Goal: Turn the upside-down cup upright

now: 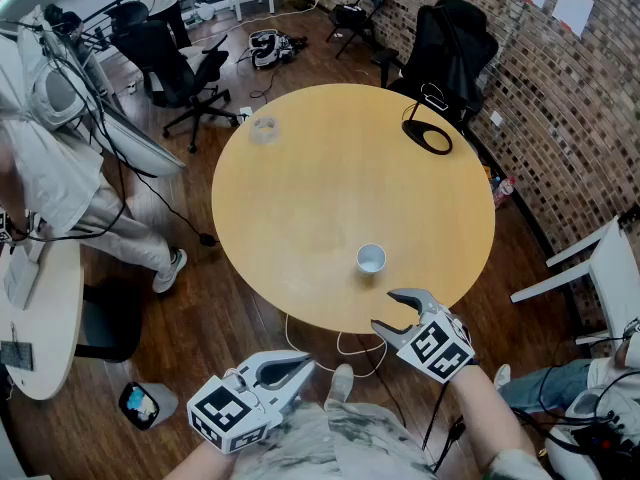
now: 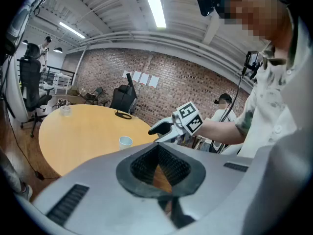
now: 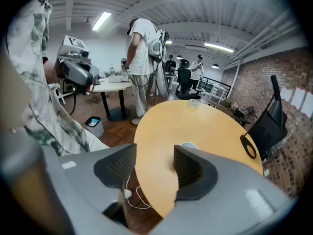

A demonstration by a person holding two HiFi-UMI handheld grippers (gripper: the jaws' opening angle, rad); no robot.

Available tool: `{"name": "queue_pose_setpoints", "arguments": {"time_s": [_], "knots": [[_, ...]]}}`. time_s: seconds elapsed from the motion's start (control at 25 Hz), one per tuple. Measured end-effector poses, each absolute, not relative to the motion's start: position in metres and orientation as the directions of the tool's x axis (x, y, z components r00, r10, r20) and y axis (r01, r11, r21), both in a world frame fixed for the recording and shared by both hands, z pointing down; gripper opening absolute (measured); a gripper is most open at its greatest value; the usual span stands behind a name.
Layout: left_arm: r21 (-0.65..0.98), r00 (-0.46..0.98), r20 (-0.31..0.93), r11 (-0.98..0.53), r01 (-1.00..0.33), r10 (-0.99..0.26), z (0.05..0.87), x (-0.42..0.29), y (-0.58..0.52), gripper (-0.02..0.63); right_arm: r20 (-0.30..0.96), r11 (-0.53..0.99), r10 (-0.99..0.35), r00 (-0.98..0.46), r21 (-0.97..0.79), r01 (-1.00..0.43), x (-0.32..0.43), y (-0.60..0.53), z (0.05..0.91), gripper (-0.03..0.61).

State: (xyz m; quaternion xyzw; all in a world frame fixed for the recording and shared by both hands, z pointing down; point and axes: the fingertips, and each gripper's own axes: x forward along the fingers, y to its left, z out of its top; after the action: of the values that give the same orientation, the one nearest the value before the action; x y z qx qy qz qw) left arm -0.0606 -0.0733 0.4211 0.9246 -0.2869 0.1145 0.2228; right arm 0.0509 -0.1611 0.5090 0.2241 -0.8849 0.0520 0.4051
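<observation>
A small white cup [image 1: 371,259] stands on the round wooden table [image 1: 300,198], near its front edge. It seems to have its mouth upward. The left gripper view shows the cup [image 2: 125,141] too, and the right gripper view shows its rim [image 3: 188,146] just past the jaws. My right gripper [image 1: 383,309] hovers over the table edge just short of the cup, open and empty [image 3: 154,168]. My left gripper [image 1: 285,368] hangs lower, off the table and close to my body, its tips together on nothing [image 2: 159,163].
A clear glass [image 1: 263,128] stands at the table's far left and a black looped object [image 1: 428,136] at its far right. Office chairs [image 1: 185,73], a brick wall, a white side table [image 1: 45,318], a standing person [image 1: 60,168] and a small bin [image 1: 140,405] surround the table.
</observation>
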Motion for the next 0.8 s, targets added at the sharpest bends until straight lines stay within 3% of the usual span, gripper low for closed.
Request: {"name": "queue_pose_setpoints", "arguments": {"time_s": [0.36,0.56,0.8], "knots": [[0.332,0.798,0.378,-0.736,-0.590,-0.470,0.433,-0.089,-0.140,0.005,0.883,0.937,-0.285,-0.374,0.175,-0.302,0.043,-0.260,0.572,0.319],[0.340,0.796,0.383,-0.729,-0.594,-0.469,0.436,-0.103,-0.165,0.005,0.956,0.976,-0.178,-0.235,0.141,-0.164,0.041,-0.284,0.615,0.368],[0.369,0.800,0.398,-0.720,-0.587,-0.449,0.444,-0.119,-0.179,0.006,0.992,0.994,-0.075,-0.100,0.067,-0.082,0.046,-0.289,0.658,0.374]]}}
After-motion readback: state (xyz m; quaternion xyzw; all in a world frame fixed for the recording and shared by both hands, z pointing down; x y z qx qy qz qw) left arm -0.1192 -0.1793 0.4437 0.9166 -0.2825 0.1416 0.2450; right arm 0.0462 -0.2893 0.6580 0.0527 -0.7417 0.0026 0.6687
